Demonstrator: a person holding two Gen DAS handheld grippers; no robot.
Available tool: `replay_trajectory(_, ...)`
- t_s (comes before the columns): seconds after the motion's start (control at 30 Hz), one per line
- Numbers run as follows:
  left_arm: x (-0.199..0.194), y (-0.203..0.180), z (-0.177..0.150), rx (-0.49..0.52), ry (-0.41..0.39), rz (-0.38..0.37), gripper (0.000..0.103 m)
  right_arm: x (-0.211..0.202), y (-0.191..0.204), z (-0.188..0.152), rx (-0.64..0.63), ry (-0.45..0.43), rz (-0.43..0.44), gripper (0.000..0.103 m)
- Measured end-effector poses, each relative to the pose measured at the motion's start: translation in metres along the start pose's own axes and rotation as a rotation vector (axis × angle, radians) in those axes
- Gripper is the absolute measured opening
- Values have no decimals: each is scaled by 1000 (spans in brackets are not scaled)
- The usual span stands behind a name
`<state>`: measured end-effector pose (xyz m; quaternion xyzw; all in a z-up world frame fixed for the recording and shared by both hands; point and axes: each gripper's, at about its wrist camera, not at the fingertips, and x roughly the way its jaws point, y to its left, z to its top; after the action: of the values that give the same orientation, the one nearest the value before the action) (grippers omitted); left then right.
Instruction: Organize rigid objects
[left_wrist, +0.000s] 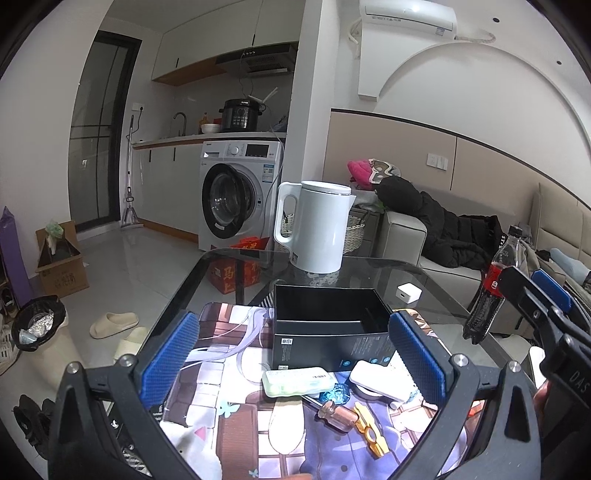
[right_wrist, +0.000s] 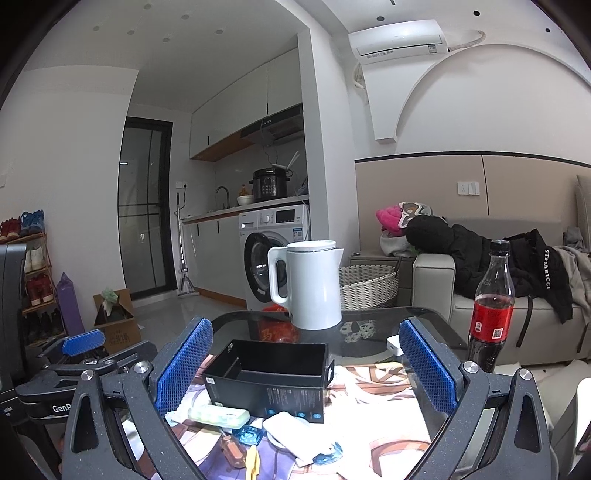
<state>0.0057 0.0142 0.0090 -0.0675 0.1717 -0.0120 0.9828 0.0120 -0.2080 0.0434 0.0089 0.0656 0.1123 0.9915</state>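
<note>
An open black box (left_wrist: 328, 325) (right_wrist: 269, 376) stands on a printed mat (left_wrist: 229, 402) on the glass table. In front of it lie a pale green case (left_wrist: 295, 382) (right_wrist: 218, 415), a white flat case (left_wrist: 380, 382) (right_wrist: 299, 435), a blue gem-like piece (left_wrist: 334, 397) (right_wrist: 249, 435), an amber-handled screwdriver (left_wrist: 334, 411) (right_wrist: 232, 450) and a yellow piece (left_wrist: 371, 432) (right_wrist: 252, 461). My left gripper (left_wrist: 295, 360) is open and empty above these things. My right gripper (right_wrist: 306, 369) is open and empty, to the right of the left one (right_wrist: 83, 341).
A white kettle (left_wrist: 317, 225) (right_wrist: 310, 284) stands behind the box. A cola bottle (left_wrist: 493, 284) (right_wrist: 491, 310) stands at the table's right edge, a white charger (left_wrist: 408, 293) near it. A sofa with clothes lies beyond; slippers and a cardboard box are on the floor to the left.
</note>
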Motion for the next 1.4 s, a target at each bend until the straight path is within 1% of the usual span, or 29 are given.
replay_trajectory(0.13,1,1,3,3,9,-4,103,1,-2,3,0,-1,-1,103)
replay_trajectory(0.23,7,1,5,20,28,-5,103,3,-2,3,-13,18,8,103)
replay_trajectory(0.33,17,5,8,34,61,12,103,12,-1,3,-38,41,20,103)
replay_trajectory(0.37,23,6,9,41,85,17,103,16,-1,3,-48,55,28,103)
replay_trajectory(0.4,27,7,9,47,99,23,103,21,-1,4,-59,77,36,103)
replay_trajectory(0.5,45,7,10,84,174,41,103,36,-1,3,-83,158,66,103)
replay_trajectory(0.67,76,7,7,183,279,64,103,62,4,-4,-105,325,142,103)
replay_trajectory(0.73,87,6,4,223,316,50,103,70,10,-13,-126,385,170,103)
replay_trajectory(0.83,101,2,-3,317,367,34,103,82,19,-28,-156,475,201,103)
replay_trajectory(0.97,110,-3,-14,423,436,-14,103,97,26,-55,-171,598,242,91)
replay_trajectory(1.07,113,-4,-19,477,457,-20,102,102,33,-74,-188,652,259,91)
replay_trajectory(1.13,115,-5,-23,499,474,-37,101,104,36,-84,-190,685,271,91)
replay_trajectory(1.2,116,-7,-26,518,482,-55,97,107,39,-90,-196,708,279,91)
replay_trajectory(1.37,123,-18,-33,556,503,-105,97,109,48,-100,-197,753,304,91)
replay_trajectory(1.4,127,-21,-34,559,509,-114,97,111,49,-103,-198,759,303,89)
